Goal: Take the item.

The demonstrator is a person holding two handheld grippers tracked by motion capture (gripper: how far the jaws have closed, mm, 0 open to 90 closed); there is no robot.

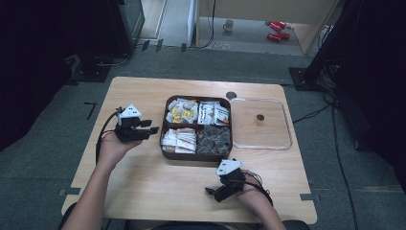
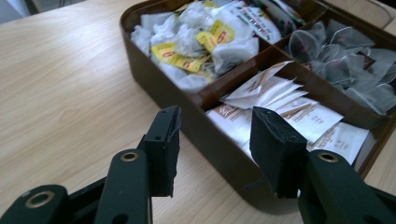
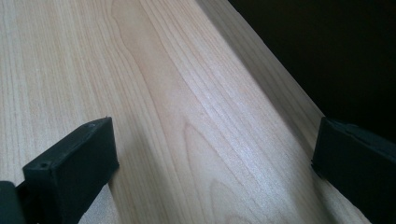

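A brown four-part box [image 1: 197, 156] sits mid-table. It holds yellow-tagged tea bags [image 1: 182, 111], printed packets [image 1: 214, 114], white sachets [image 1: 179, 140] and dark mesh bags [image 1: 214, 140]. My left gripper [image 1: 154, 127] hovers just left of the box, pointing at it. In the left gripper view its jaws [image 2: 217, 113] stand apart with nothing between them, in front of the box wall [image 2: 205, 135] and the white sachets [image 2: 289, 112]. My right gripper [image 1: 210, 191] rests low near the table's front edge. It is open [image 3: 215, 126] over bare wood.
A clear square lid [image 1: 268, 139] with a small knob lies flat right of the box. A round hole [image 1: 231, 95] marks the table behind the box. Bare wood lies left of the box and along the front. Beyond the table are dark stands and cables.
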